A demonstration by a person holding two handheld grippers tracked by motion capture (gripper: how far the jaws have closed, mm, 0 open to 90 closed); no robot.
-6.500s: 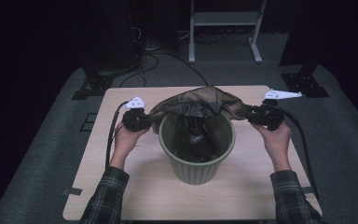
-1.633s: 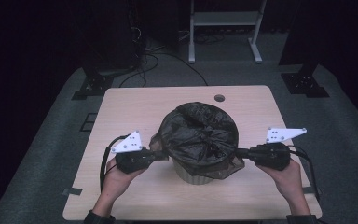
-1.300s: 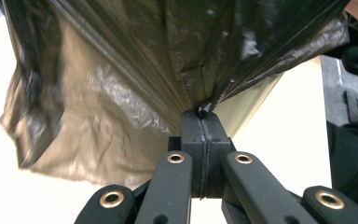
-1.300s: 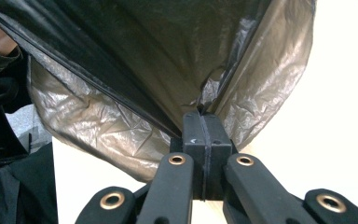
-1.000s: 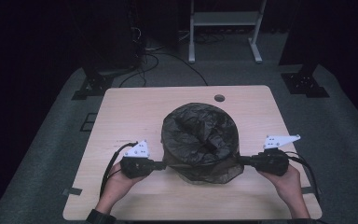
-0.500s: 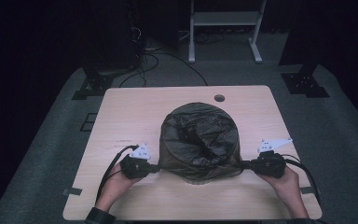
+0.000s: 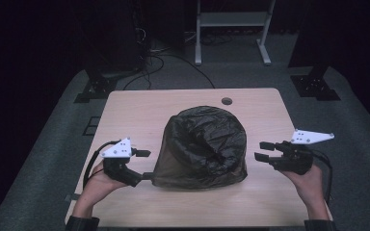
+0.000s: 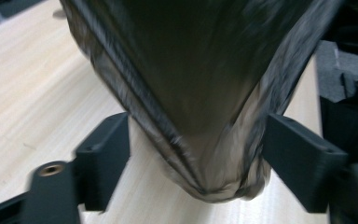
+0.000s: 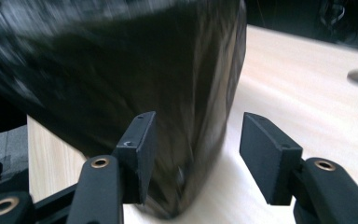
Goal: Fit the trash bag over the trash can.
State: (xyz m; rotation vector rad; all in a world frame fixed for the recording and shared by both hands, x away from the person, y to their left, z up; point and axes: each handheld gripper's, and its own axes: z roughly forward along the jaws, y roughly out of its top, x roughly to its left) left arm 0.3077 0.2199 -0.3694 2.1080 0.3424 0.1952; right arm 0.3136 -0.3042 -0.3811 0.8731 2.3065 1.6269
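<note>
- Nearest the table's front edge: left gripper (image 7: 142,164) with jaws just opened and spread, a corner of the black bag (image 7: 204,144) lying loose between them in the left gripper view, unpinched.
- Right gripper (image 7: 265,151) likewise just opened, released and standing just clear of the bag's right flank; in the right gripper view, film in front of the spread jaws, gap beside it bare.
- At mid-table (image 7: 125,115): bag pulled down like a hood over the bin, skirt reaching the tabletop, bin itself hidden beneath.
- Step in hand, by judgement: letting go after drawing the liner down the sides.
- Next move probably calls for backing both hands off, then checking the skirt sits even all round; re-pinching a slack side if needed.
- Farther back: small round hole (image 7: 227,101) in the tabletop.
</note>
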